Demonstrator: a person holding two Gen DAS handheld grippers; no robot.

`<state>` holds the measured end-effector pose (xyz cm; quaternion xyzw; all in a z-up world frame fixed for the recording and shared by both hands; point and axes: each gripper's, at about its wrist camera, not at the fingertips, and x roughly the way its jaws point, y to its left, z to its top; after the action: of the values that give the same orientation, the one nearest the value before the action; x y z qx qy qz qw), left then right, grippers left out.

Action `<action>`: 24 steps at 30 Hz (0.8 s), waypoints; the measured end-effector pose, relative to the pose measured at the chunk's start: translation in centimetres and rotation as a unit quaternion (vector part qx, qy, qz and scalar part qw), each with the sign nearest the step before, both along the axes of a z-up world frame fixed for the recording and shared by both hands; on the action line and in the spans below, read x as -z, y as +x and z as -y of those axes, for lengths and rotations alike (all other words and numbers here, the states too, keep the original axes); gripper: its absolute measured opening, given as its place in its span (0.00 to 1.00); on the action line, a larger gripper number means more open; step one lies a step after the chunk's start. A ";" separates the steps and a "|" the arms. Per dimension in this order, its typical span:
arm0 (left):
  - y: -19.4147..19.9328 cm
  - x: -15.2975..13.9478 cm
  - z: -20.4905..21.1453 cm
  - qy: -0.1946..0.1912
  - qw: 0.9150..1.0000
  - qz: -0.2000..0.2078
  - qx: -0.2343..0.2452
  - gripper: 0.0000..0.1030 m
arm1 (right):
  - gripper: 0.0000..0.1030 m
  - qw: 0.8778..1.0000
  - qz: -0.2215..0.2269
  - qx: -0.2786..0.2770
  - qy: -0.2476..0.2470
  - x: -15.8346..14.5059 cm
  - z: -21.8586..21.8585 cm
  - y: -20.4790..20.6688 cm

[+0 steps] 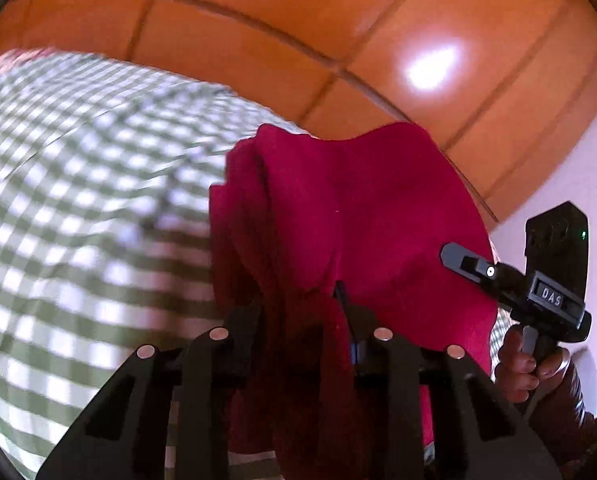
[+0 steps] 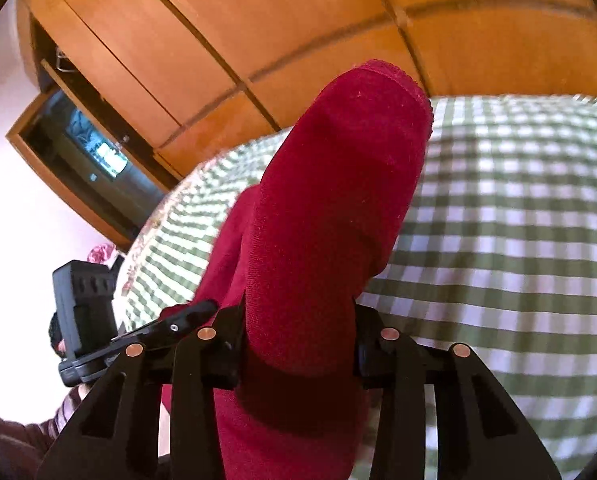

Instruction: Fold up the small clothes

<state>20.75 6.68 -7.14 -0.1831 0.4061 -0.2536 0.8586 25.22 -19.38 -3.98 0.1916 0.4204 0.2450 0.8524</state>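
Crimson knit fabric fills the middle of both wrist views: a small red garment [image 1: 350,216] is held up off the green-and-white checked bedspread [image 1: 78,208], which serves here as the landmark. The left gripper [image 1: 302,320] has its fingers closed on a bunched fold of the cloth. The right gripper [image 2: 298,320] is clamped on another part, and a rolled edge of the garment [image 2: 338,200] rises above its fingers, in front of the bedspread [image 2: 518,240].

The step in hand appears to be lifting the garment clear so it can be spread or doubled over. To do it well, both grips should stay firm while the two holds are drawn apart, until the fabric hangs without bunching. Only then should it be lowered flat onto the bedspread, one edge first.

Both grippers point across the bedspread toward the orange wooden wardrobe [image 2: 258,40] beyond it. In the left view the right gripper sits to the right of the cloth, off the bedspread's edge, with the person's hand [image 1: 526,364] wrapped round its handle.
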 end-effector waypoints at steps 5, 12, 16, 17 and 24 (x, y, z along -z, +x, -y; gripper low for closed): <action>1.8 -2.1 7.6 0.000 0.997 0.012 0.076 0.30 | 0.37 0.998 0.035 0.058 -0.006 -2.6 5.9 -2.9; 5.4 -4.5 23.6 0.043 0.979 0.044 0.195 0.30 | 0.37 0.981 0.060 0.182 -0.035 -4.5 18.5 -5.4; 7.3 -2.2 32.1 0.094 0.969 0.017 0.228 0.30 | 0.38 0.965 0.029 0.257 -0.044 -2.0 25.0 -6.1; 7.4 -1.0 34.4 0.127 0.963 0.010 0.237 0.31 | 0.40 0.958 0.013 0.281 -0.053 -0.7 26.8 -6.4; 6.3 1.2 37.2 0.205 0.952 0.047 0.224 0.37 | 0.71 0.928 -0.050 0.363 -0.064 5.5 31.5 -8.5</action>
<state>27.01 -30.49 -8.39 0.1048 0.4392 -0.3589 0.8169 16.72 -50.84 -9.49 0.2882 0.3791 -0.1184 0.8713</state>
